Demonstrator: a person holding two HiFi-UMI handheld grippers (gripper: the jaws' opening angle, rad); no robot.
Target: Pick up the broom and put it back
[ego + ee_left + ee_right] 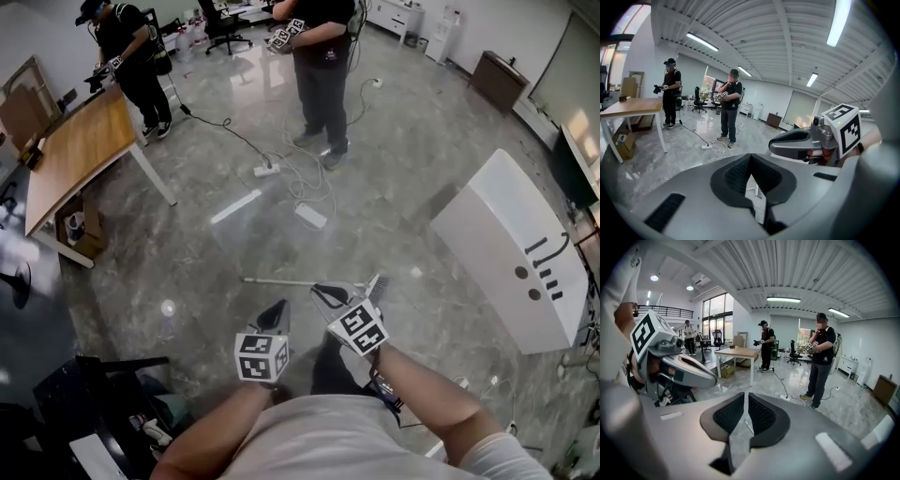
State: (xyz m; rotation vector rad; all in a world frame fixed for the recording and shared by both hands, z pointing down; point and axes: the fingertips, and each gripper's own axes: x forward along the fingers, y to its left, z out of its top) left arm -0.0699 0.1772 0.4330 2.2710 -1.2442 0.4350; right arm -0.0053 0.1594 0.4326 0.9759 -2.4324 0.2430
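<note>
The broom (291, 281) lies flat on the grey floor, with its thin white handle running left to right and its brush end (377, 284) at the right. My right gripper (321, 292) hovers just above the handle, jaws a narrow slit apart with nothing between them; a bit of the handle (747, 425) shows through the slit. My left gripper (280, 307) hangs a little nearer to me, beside the right one, with its tips together and empty. Part of the broom (758, 191) shows below its pads.
Two people stand beyond the broom, one (322, 66) near a power strip (267, 170) with cables trailing across the floor. A wooden table (80, 150) is at the left, a long white cabinet (511, 248) at the right, and a black chair (103, 384) at the lower left.
</note>
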